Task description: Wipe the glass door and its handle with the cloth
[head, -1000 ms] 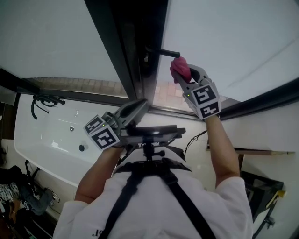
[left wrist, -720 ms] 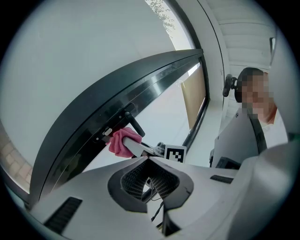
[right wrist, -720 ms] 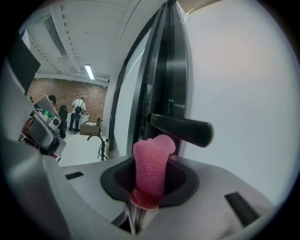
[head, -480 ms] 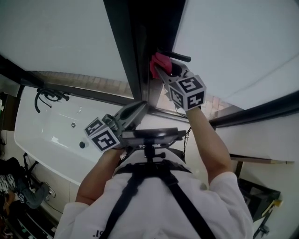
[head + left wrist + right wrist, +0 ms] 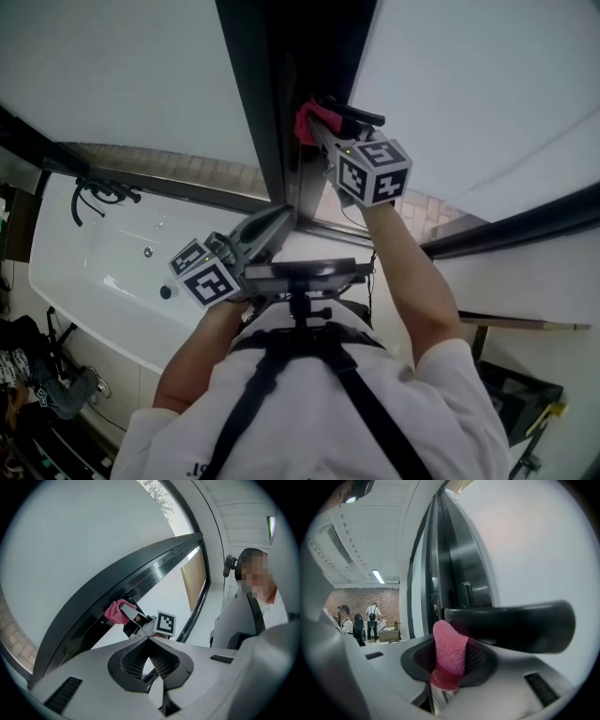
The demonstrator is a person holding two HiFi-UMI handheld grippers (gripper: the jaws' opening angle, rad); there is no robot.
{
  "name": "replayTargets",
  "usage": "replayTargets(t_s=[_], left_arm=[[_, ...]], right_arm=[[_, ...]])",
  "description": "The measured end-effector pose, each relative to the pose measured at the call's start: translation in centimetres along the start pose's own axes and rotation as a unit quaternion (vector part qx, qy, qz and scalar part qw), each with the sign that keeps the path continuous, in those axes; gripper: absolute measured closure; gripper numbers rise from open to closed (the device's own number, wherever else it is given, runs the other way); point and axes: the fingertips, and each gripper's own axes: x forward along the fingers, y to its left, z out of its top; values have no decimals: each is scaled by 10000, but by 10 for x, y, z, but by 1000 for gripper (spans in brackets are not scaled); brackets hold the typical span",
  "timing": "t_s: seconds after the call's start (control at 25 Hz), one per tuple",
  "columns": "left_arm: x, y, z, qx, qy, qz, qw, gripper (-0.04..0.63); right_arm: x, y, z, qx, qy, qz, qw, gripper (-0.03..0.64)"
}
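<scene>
My right gripper (image 5: 320, 128) is raised to the dark door frame (image 5: 272, 112) and is shut on a pink cloth (image 5: 310, 121). The cloth (image 5: 449, 656) sits at the inner end of the black lever handle (image 5: 511, 623), right where the handle (image 5: 359, 115) meets the frame. Frosted glass (image 5: 469, 84) fills the door to the right. My left gripper (image 5: 281, 223) hangs low by the chest, shut and empty, away from the door. In the left gripper view the pink cloth (image 5: 118, 611) and the right gripper (image 5: 135, 619) show against the frame.
A white bathtub (image 5: 112, 272) with a black tap (image 5: 94, 195) lies at the left. A chest-mounted device (image 5: 300, 274) sits in front of me. People (image 5: 372, 616) stand far off by a brick wall in the right gripper view.
My right gripper carried the cloth leftward along the handle, from its outer part to its base at the frame. The left gripper stayed put.
</scene>
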Motion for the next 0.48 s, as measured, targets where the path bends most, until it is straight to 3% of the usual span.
replayTargets(t_s=[0.48], left_arm=[[1,0,0,-8,53,-30,10000,603]], right_arm=[[-14,2,4,183,-139,84,9997,518]])
